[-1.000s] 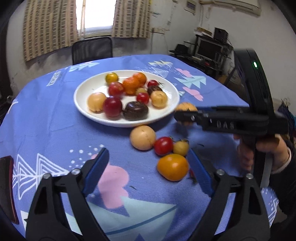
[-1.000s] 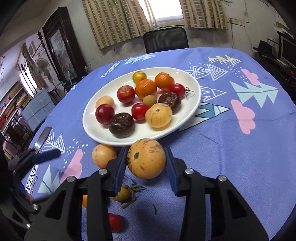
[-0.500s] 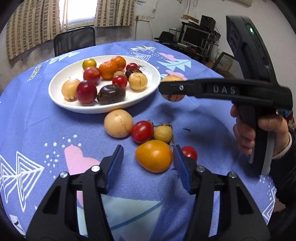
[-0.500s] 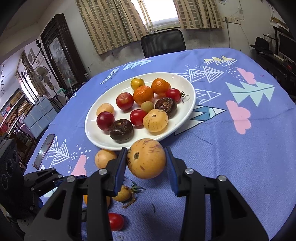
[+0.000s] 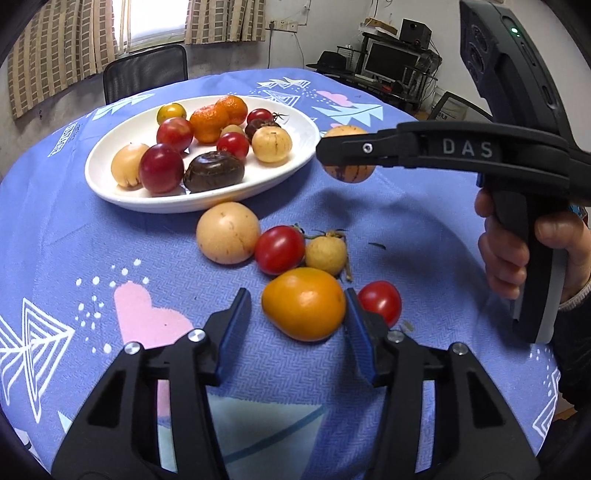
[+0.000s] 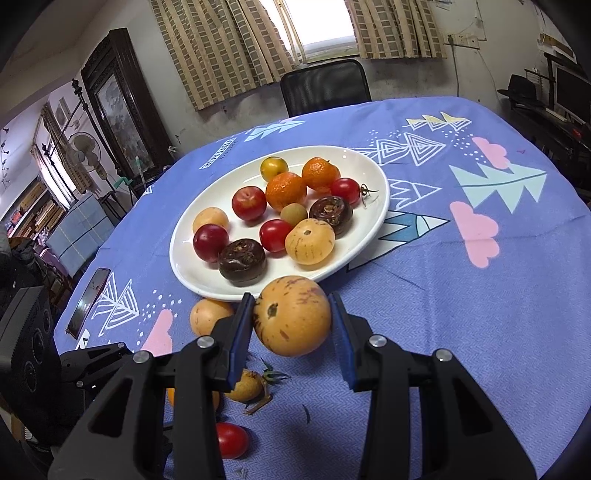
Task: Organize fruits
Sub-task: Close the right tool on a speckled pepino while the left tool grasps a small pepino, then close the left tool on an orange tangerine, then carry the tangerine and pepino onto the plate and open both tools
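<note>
Blue patterned tablecloth [image 6: 480,332], room cluttered. Landmark: white plate [image 6: 192,266] of fruit. Left of plate: phone [image 6: 88,297]. Near side: left gripper [image 5: 297,317], jaws spread around orange fruit [image 5: 303,302] on cloth; right gripper [image 6: 291,332] clamped on speckled melon [image 6: 291,319], held above cloth. Behind: black chair [image 6: 325,86], curtained window [image 6: 317,26].

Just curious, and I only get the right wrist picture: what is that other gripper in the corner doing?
Observer: The left gripper is open, with a finger on either side of an orange fruit lying on the cloth.
Operator: Is my speckled fruit above the plate?
Observer: No. In the left view it hangs clear of the cloth, just beside the plate's rim, clamped in the right gripper.
</note>
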